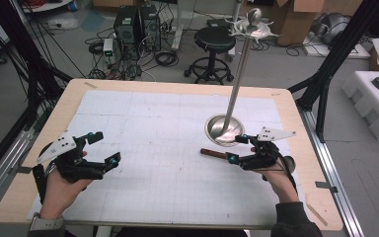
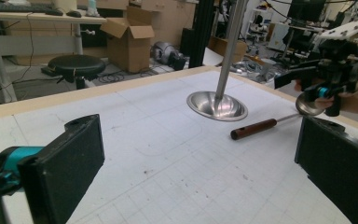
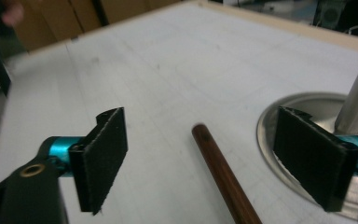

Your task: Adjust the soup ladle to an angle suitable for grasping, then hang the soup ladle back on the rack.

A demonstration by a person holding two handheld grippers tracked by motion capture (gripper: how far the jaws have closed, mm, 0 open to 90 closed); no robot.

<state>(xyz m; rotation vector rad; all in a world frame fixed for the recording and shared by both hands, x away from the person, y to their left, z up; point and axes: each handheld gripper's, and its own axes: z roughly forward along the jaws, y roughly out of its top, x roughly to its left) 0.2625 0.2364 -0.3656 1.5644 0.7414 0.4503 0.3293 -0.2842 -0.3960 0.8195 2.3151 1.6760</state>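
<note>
Right gripper (image 1: 241, 149) is wide apart at the jaws, gripping nothing, hovering over the near right part of the table (image 1: 177, 88). From its own camera the two black pads (image 3: 103, 156) stand well apart with the wooden handle (image 3: 223, 175) running up between them, touching neither pad. That handle belongs to a ladle (image 1: 217, 154) lying flat on the white gridded mat (image 1: 153, 148), wooden end pointing toward the table's middle, metal bowl (image 2: 307, 105) back under the person's right hand (image 1: 276, 173). In the left gripper view the bowl sits just below the right gripper's body; whether it rests on the mat there I cannot tell.

Just beyond the right gripper stands the metal stand (image 1: 239, 79), its round dish base (image 1: 222, 129) close beside the far jaw, its thin pole leaning up to a hook crown. Tight on that side, then. The table's right edge is near, behind the hand.

Over on the left, the left gripper (image 1: 104, 147) is also spread wide and empty, held above the mat near the left edge, well apart from the ladle. Between the two grippers the mat lies bare, plenty of room across the centre and toward the far edge.
</note>
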